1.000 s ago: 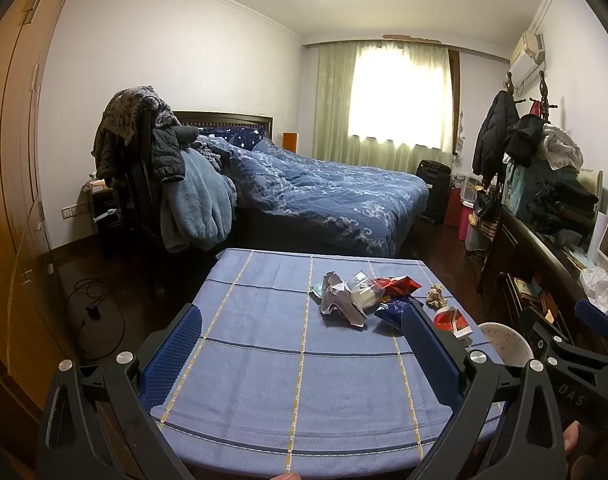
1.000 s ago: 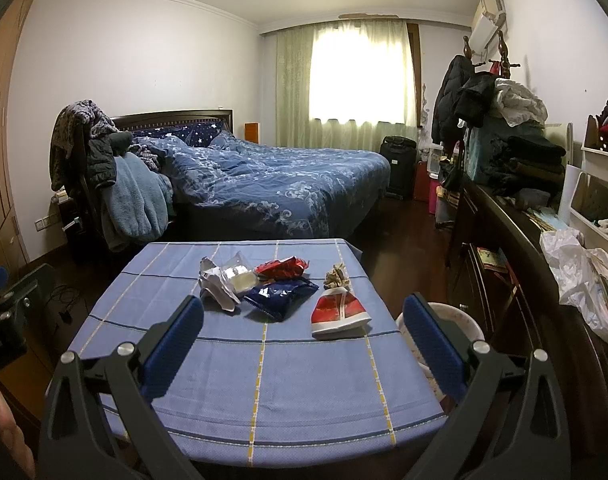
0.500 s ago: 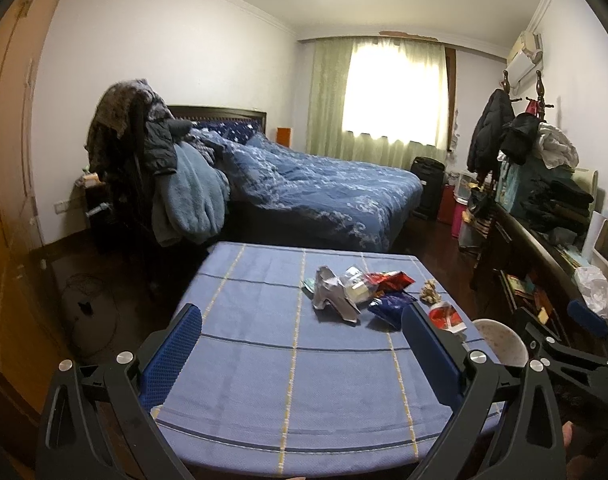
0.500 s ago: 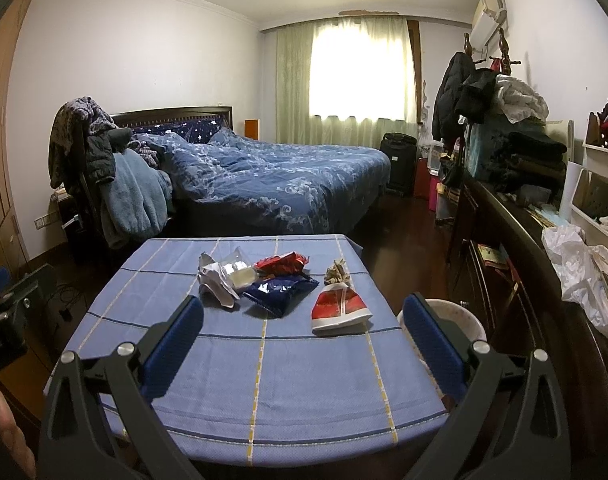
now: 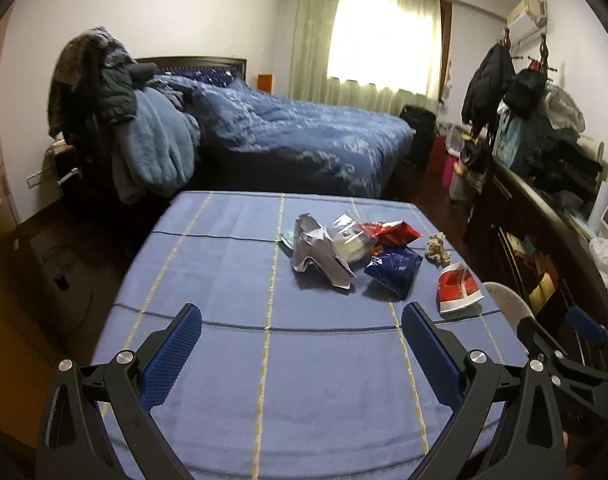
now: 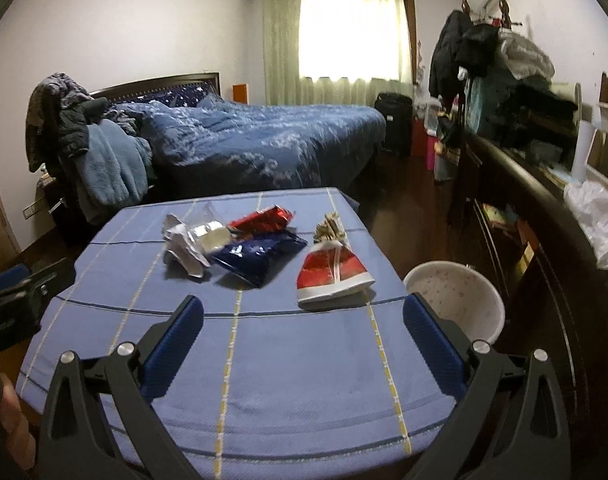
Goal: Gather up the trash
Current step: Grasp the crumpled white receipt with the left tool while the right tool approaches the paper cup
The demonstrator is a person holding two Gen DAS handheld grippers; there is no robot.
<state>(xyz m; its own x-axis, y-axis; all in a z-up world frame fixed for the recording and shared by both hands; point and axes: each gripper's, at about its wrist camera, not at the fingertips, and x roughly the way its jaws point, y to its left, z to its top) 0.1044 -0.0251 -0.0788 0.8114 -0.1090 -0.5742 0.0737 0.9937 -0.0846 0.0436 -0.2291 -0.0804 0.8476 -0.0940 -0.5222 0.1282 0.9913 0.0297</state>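
Observation:
Trash lies on a blue-clothed table: a silver wrapper, a clear packet, a red wrapper, a dark blue bag, a crumpled brown scrap and a red-and-white carton. A white bin stands right of the table. My left gripper and right gripper are open and empty over the near part of the table.
A bed with a blue quilt stands behind the table. A chair piled with clothes is at the back left. A dark dresser with clutter runs along the right wall. The other gripper shows at each view's edge.
Both grippers have moved forward and lower toward the table, so the trash looks nearer. The right view has swung right, showing more of the white bin. Both stay open.

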